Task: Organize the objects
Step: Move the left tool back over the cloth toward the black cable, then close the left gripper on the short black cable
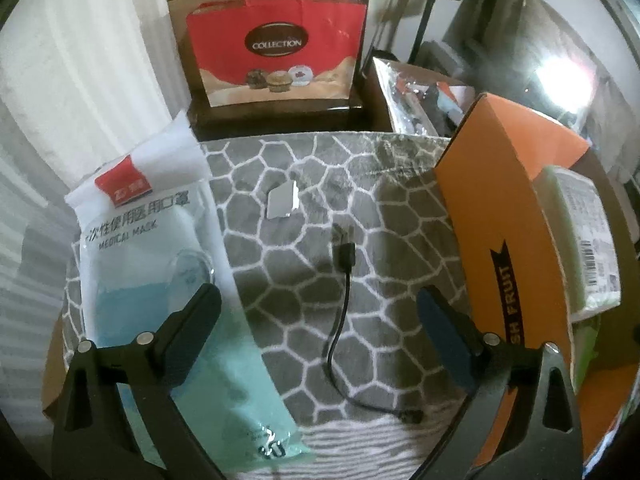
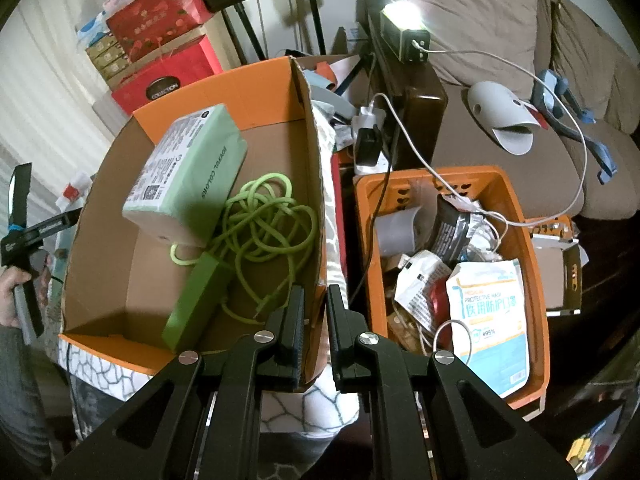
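My left claw (image 1: pixel 318 320) is wide open and holds nothing. A black cable (image 1: pixel 342 300) lies between its fingers, a mask pack (image 1: pixel 160 264) left. My right claw (image 2: pixel 316 308) pinches the orange box (image 2: pixel 200 92) wall.

The left gripper (image 1: pixel 318 316) has its 2 fingers spread wide, pointing forward and slightly down, nothing between them. The right gripper (image 2: pixel 316 312) has its 2 fingers (image 2: pixel 294 328) nearly parallel with a narrow gap. A bare hand (image 2: pixel 14 296) grips the left handle at far left.
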Action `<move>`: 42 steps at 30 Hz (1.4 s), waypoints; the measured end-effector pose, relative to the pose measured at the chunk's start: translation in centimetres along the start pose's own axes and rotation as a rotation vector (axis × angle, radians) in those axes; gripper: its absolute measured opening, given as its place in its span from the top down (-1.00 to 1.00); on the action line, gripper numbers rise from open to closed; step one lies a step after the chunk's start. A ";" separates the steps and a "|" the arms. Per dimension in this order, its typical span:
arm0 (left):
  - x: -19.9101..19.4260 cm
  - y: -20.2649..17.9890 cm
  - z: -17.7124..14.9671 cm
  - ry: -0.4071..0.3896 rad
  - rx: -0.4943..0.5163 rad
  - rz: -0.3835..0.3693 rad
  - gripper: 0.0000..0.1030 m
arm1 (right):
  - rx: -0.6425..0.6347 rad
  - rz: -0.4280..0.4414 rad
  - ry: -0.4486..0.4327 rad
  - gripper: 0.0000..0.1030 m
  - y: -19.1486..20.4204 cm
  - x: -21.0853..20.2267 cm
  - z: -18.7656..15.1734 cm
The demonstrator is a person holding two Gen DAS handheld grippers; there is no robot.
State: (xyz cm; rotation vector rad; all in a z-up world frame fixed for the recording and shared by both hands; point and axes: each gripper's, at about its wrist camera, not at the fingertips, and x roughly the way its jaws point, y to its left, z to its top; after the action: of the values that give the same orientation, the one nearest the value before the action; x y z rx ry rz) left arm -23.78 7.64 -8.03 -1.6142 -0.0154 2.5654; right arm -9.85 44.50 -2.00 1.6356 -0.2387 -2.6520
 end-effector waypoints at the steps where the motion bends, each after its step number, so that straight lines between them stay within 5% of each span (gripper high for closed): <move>1: 0.2 -0.2 0.1 0.000 0.007 0.006 -0.88 | 0.000 0.000 -0.001 0.81 0.0 0.0 0.0; 7: 1.3 -0.5 0.8 0.011 0.005 -0.003 -0.82 | 0.003 0.008 0.002 0.81 -0.1 0.0 0.1; 11: 2.2 -0.1 1.2 0.047 0.002 -0.022 -0.54 | 0.010 0.029 0.007 0.81 -0.5 0.0 0.3; 20: 3.6 0.4 2.0 0.075 -0.018 -0.057 -0.53 | 0.049 0.139 0.028 0.82 -2.1 0.1 0.9; 34: 4.9 -0.6 2.1 0.099 0.011 0.025 0.28 | 0.015 0.195 0.045 0.83 -2.6 0.2 1.3; 38: 4.8 -0.5 2.2 0.090 0.005 0.034 0.83 | -0.014 0.176 0.044 0.83 -2.3 0.2 1.2; 42: 4.8 -0.3 2.2 0.091 -0.009 0.028 0.88 | -0.025 0.183 0.040 0.83 -2.5 0.2 1.2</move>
State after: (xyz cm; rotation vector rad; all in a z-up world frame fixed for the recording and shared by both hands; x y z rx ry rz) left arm -27.78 8.53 -11.33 -1.7448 0.0036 2.5121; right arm -10.84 47.09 -2.03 1.5747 -0.3349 -2.4764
